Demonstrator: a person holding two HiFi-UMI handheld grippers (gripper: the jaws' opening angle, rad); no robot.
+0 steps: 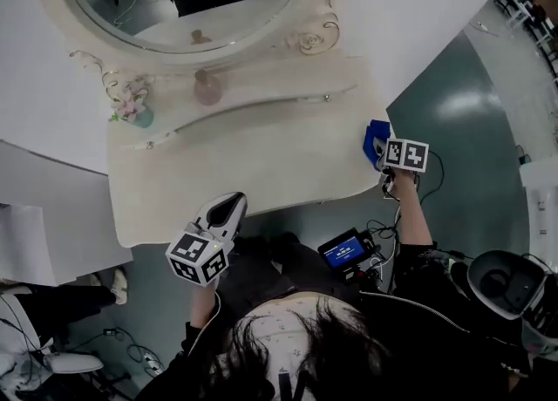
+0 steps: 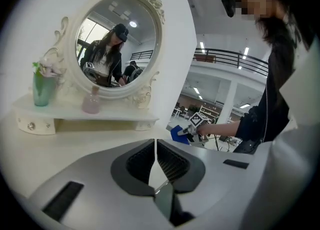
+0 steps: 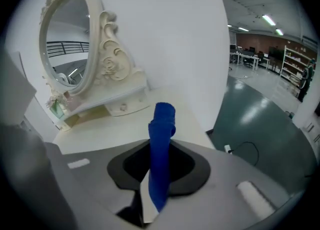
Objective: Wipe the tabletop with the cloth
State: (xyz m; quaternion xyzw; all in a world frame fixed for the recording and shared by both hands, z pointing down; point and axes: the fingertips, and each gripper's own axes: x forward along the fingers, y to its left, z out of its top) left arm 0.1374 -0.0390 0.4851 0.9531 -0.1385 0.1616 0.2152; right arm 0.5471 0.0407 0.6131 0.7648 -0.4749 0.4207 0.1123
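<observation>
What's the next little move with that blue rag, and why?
Probably lower the right claw and sweep left: it grips the blue cloth at the right edge of the tabletop, with nearly all the surface lying to its left.

In the head view, the right gripper (image 1: 384,162) and its marker cube (image 1: 407,154) hide most of the cloth (image 1: 374,139); beyond it, the mirror (image 1: 174,7) runs off the top edge.

Soft blue cloth (image 3: 162,119), matt and creased, sits pinched in the right tongs (image 3: 159,154), whose shell is matt grey plastic. Beyond them the cream worktop (image 3: 110,131) looks smooth, faintly glossy.
</observation>
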